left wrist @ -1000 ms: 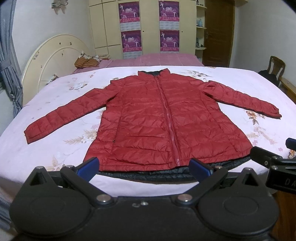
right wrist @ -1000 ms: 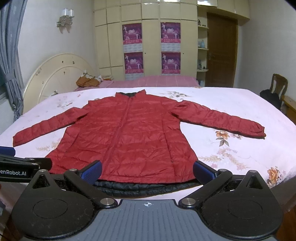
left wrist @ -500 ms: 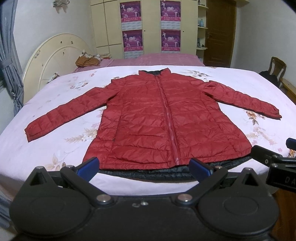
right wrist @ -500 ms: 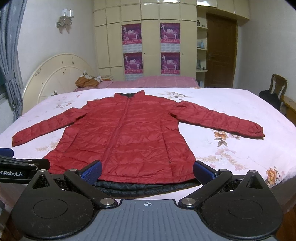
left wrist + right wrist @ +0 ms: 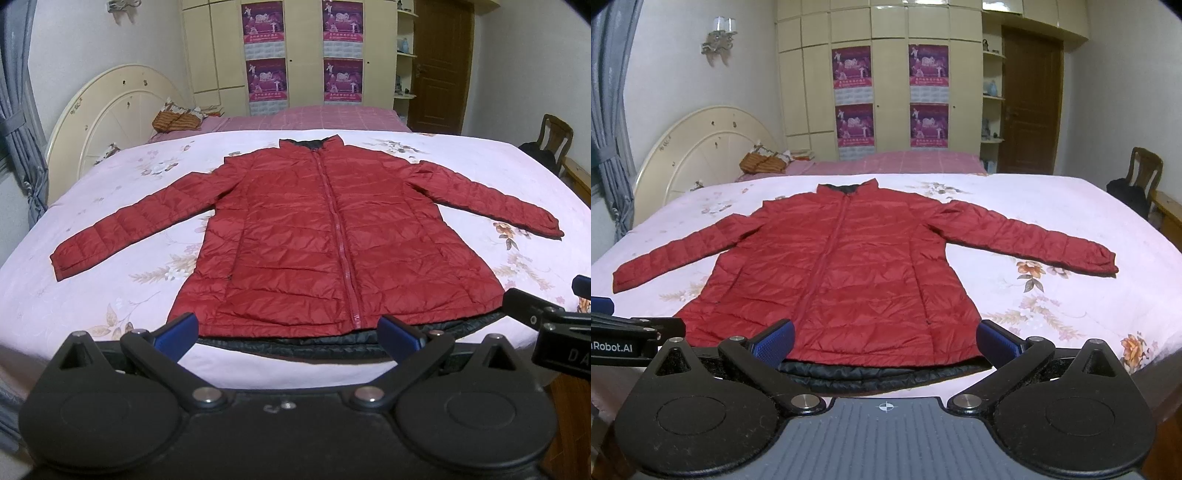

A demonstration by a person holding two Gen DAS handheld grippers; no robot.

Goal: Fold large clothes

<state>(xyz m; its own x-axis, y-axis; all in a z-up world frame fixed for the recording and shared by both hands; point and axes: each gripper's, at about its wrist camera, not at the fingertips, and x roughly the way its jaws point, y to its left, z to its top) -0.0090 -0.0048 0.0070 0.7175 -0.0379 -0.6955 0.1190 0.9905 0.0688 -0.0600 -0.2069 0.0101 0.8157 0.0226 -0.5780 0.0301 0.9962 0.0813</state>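
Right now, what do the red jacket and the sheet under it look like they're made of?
Red jacket: likely thin nylon or polyester shell with light padding, judging by its sheen, fine crinkles and horizontal quilted channels; dark lining shows at the hem. Floral bedsheet: matte woven fabric, probably cotton or a blend, with printed flowers.

This is a bedroom in a home: there is a big bed point(image 5: 1052, 206) with a flowery sheet, a round headboard point(image 5: 701, 147), tall cupboards point(image 5: 886, 74) with posters point(image 5: 851, 66), a curtain point(image 5: 609, 129), a wooden door point(image 5: 1030, 103), and maybe a chair point(image 5: 1145, 170).
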